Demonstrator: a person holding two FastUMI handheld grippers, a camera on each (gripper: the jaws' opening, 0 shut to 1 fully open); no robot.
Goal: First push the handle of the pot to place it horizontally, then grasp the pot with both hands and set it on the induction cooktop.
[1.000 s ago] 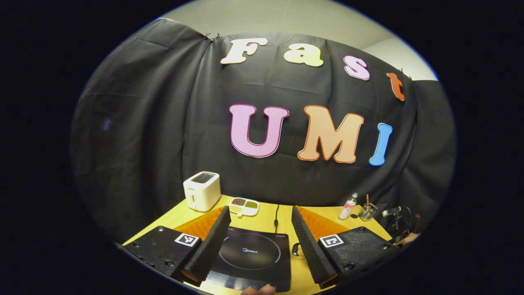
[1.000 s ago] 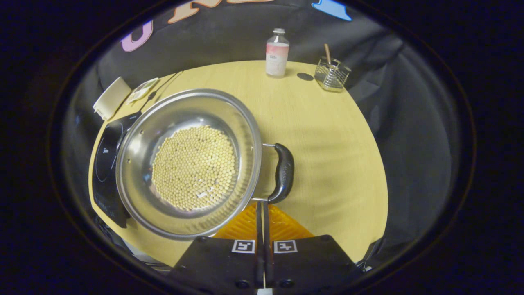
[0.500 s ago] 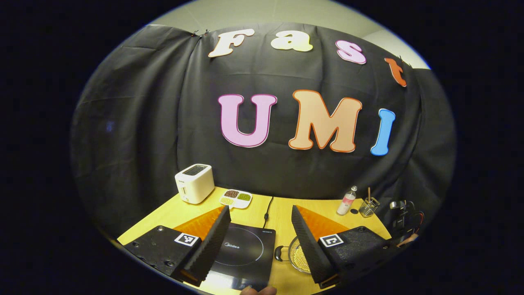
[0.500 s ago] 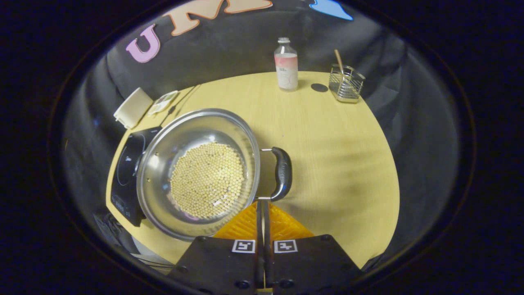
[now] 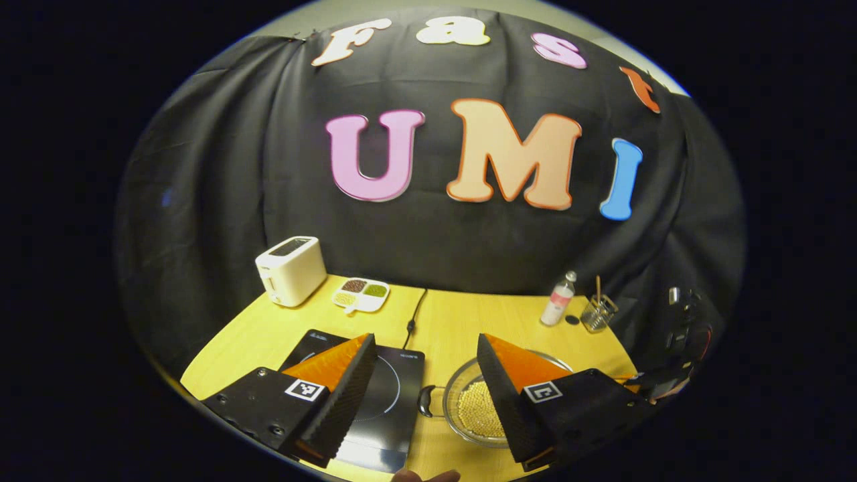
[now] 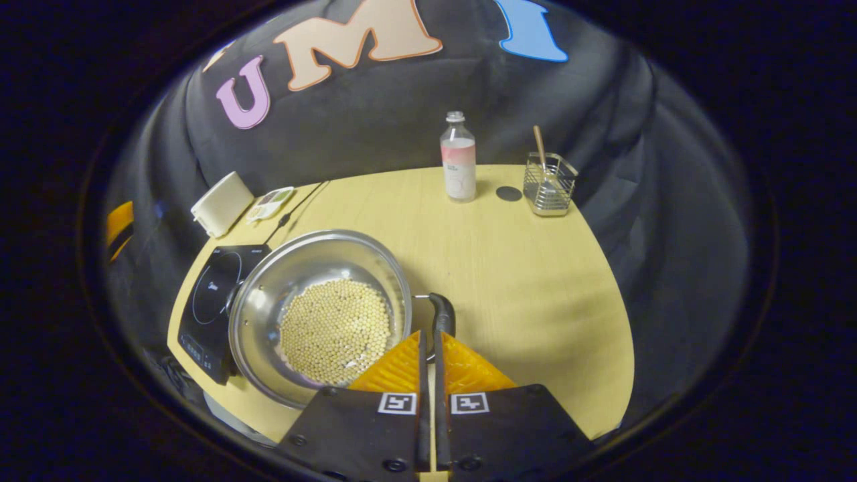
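A steel pot [image 6: 268, 314] holding pale beans [image 6: 335, 331] stands on the wooden table, just right of the black induction cooktop [image 6: 214, 301]. One black side handle [image 6: 442, 313] faces my right gripper [image 6: 428, 333], which is shut with its tips at that handle's near end and nothing between them. In the left gripper view the pot [image 5: 462, 391] and its other handle [image 5: 424, 400] lie low between the fingers of my open left gripper [image 5: 425, 341], which hangs above the cooktop [image 5: 385, 395] and table.
At the table's back stand a white toaster [image 5: 289, 269], a divided dish [image 5: 361, 293], a bottle [image 6: 458, 161] and a wire holder [image 6: 549, 184]. The cooktop's cord [image 5: 414, 314] runs backward. A person's fingertip [image 5: 428, 476] shows at the bottom edge.
The left gripper's view has tipped downward, bringing the pot in between its fingers. The right gripper has drawn back and lowered, staying shut by the handle; the pot looks smaller.
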